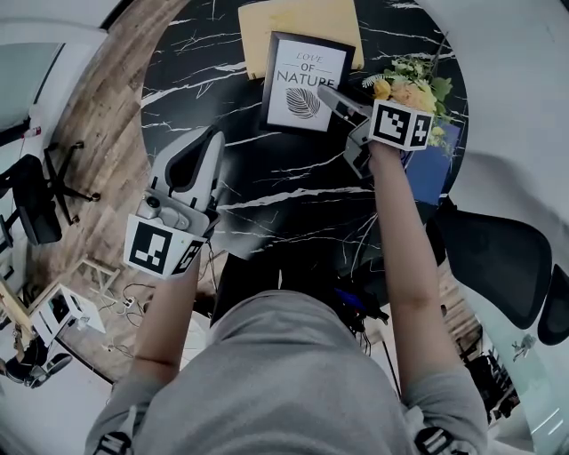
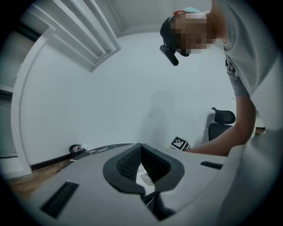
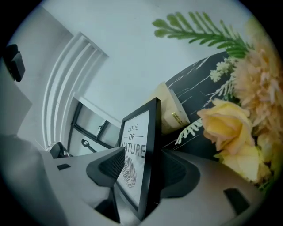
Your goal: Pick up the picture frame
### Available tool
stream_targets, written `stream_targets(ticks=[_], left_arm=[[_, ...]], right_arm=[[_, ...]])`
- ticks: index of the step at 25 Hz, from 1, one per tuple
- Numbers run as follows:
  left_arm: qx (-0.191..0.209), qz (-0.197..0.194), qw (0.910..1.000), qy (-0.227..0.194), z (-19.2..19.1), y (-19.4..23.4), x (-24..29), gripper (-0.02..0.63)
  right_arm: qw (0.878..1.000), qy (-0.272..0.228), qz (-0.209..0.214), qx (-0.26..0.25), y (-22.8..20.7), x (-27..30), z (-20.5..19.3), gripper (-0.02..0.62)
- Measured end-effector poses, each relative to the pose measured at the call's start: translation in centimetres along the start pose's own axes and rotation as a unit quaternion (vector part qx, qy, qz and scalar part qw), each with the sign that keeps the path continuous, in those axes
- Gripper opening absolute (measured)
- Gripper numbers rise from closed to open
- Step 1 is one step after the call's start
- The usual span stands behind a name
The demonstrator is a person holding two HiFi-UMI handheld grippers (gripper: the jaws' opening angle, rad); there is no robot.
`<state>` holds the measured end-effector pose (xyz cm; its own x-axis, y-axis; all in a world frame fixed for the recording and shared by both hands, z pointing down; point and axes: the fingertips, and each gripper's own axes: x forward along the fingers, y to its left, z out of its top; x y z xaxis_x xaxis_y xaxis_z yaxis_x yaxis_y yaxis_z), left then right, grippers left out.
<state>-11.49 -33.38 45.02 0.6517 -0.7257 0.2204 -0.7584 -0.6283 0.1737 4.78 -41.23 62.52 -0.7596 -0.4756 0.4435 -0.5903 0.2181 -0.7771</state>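
Observation:
The picture frame is black with a white print of a leaf and lettering. It stands on the black marble table, toward the far side. My right gripper is at the frame's right edge. In the right gripper view the frame stands edge-on between the jaws of my right gripper. The left pad stands off the glass, so the gripper is open around it. My left gripper hovers over the table's near left, well away from the frame, shut and holding nothing.
A yellow envelope lies behind the frame. A bunch of yellow and cream flowers sits just right of my right gripper, over a blue object. A black office chair stands to the right and another chair on the wooden floor at left.

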Motion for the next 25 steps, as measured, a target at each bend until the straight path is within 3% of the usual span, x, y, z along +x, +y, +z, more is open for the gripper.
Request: stream_targets(ticks=[4,9,16,21,25], left_arm=[[-0.002,-0.002,1.0000,0.003,-0.2,-0.1,0.1,0.006],[-0.004,0.000,1.0000,0.002,-0.3,-0.1,0.1,0.006],[-0.004,0.014,0.9999,-0.004,0.1,0.7,-0.8,0.007],[-0.001,0.026,0.9996,-0.006,0.5,1.6,-1.6,0.007],[0.004,0.032,0.9994,-0.013,1.1,2.1,-1.9,0.006]], right_arm=[[0.999,0.039,0.016,0.020,0.1,1.0,-0.2,0.238],[0.995,0.102,-0.008,0.010,-0.3,2.2,-1.1,0.206],[0.995,0.100,0.026,-0.011,1.3,2.3,-1.4,0.144],[0.992,0.077,0.100,-0.011,4.4,1.7,-0.7,0.049],[0.990,0.073,0.122,-0.003,5.4,1.6,-0.5,0.034]])
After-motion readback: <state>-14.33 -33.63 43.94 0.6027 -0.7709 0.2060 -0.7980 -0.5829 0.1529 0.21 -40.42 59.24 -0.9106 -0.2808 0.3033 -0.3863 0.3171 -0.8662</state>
